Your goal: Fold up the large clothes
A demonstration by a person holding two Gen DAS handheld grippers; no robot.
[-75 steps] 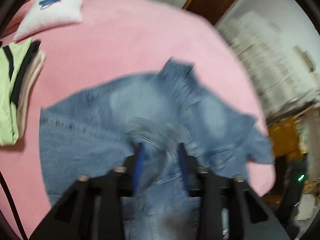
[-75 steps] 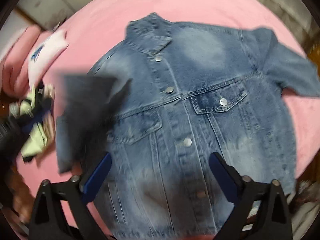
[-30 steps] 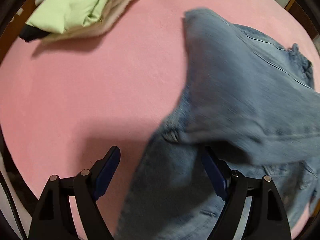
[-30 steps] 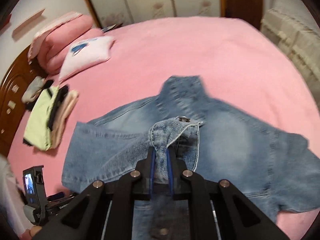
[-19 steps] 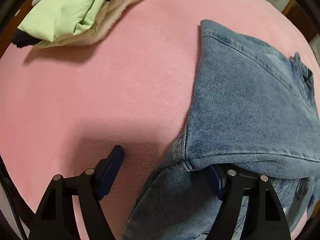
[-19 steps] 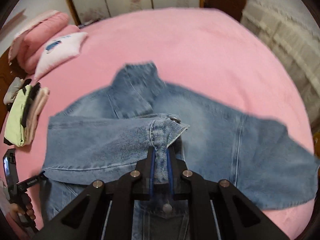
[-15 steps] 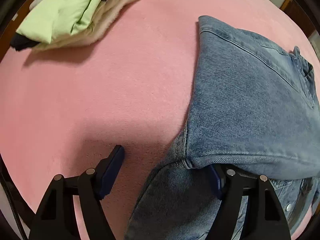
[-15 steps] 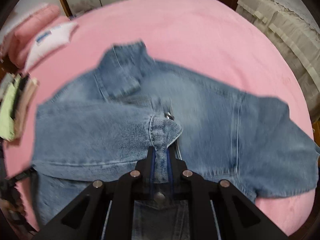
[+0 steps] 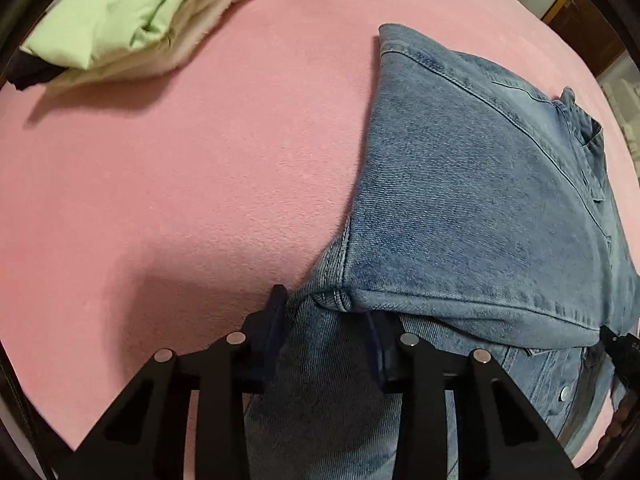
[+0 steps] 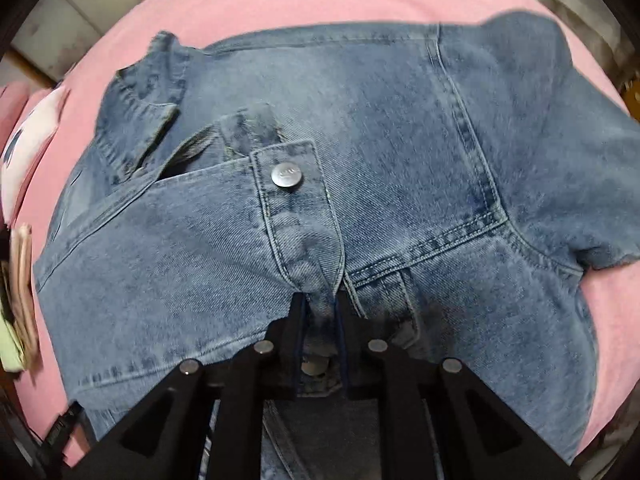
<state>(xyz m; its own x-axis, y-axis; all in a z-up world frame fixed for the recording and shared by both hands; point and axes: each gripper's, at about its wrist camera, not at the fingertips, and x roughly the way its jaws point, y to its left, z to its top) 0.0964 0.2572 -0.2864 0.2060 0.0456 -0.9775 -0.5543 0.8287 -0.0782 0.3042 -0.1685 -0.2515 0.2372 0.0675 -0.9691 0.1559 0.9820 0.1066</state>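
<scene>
Both tongs straddle the faded denim jacket (image 10: 400, 168): left tongs (image 9: 326, 320) closing, right tongs (image 10: 320, 312) easing apart on its cuff.

Pink bed (image 9: 168, 184) fills both views, fleecy cover, evenly lit, soft shadow low on it in the left wrist view. Stack of folded clothes (image 9: 132, 20) on the bed near its far left edge, lime green on top, cream and black under. Beyond the bed's far right: brown wooden door (image 9: 580, 12). White pillow (image 10: 28, 140) on the bed's left side; pale floral panels (image 10: 80, 4) behind the bed.
</scene>
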